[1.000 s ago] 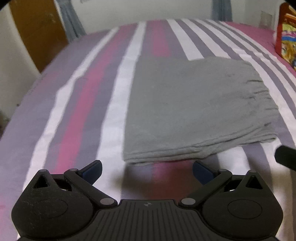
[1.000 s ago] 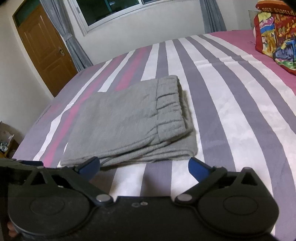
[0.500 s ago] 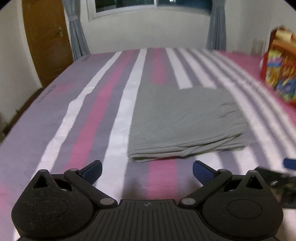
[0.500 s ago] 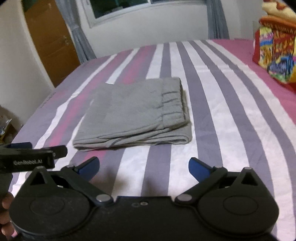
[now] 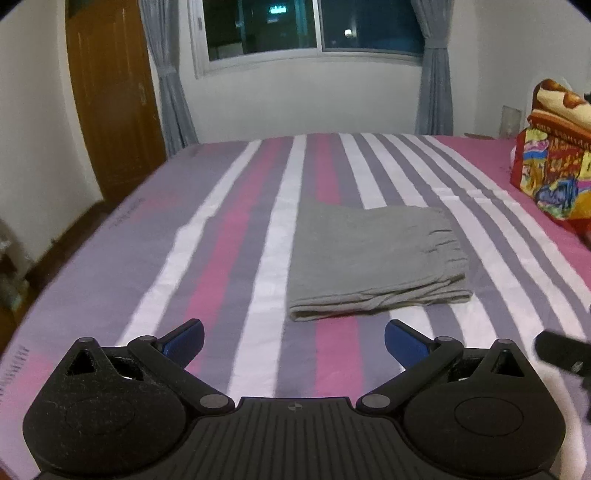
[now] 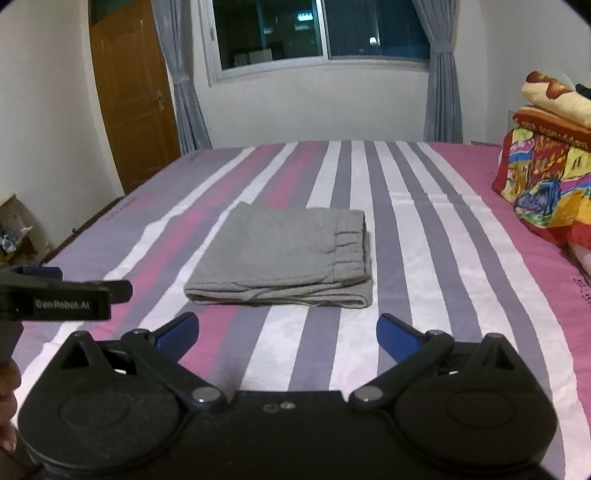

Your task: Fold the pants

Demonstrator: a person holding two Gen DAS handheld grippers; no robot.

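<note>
Already the grey pants (image 5: 373,258) lie folded into a compact rectangle on the striped bed sheet (image 5: 236,258), the gathered waistband (image 6: 351,243) along the bundle's right edge and the stacked fold layers facing both cameras. Neither tool touches the bundle: the left gripper (image 5: 293,341) hangs short of its near edge with jaws spread wide and empty, and the right gripper (image 6: 286,334) does likewise, jaws apart with nothing between them. A colourful pile of bedding (image 6: 546,177) sits well to the right of the pants, and a wooden door (image 6: 133,99) and a window (image 6: 321,29) stand beyond them.

By my reading, the folding looks finished or nearly so. If anything is left, it is a tidy-up: check that the layers along the near edge sit flush, press any lifted corner flat with a light touch, and avoid dragging the top layer, since soft knit cloth slides easily over itself.
</note>
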